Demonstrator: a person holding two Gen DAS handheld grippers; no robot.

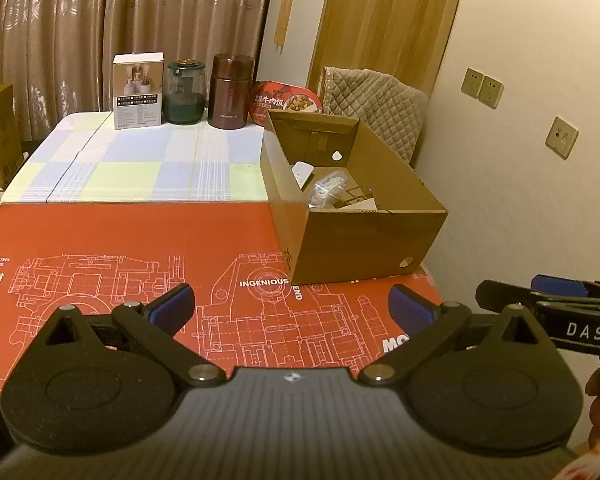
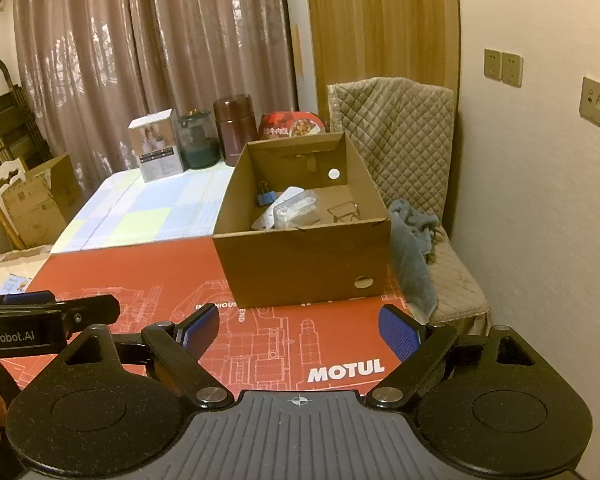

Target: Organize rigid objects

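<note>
Nearest, the left gripper and right gripper both gape wide and empty over the glossy red sheet on the table. Beyond, the matte cardboard box already holds a blue binder clip and clear plastic bits (apparently sorted). Farthest, a white carton, rounded green jar and brown cylindrical flask probably remain to be organized.

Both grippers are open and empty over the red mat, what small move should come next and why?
Probably ease the left hand-held gripper forward toward the maroon flask. It stands upright in the far row, outside the cardboard box, which already holds small items.
</note>
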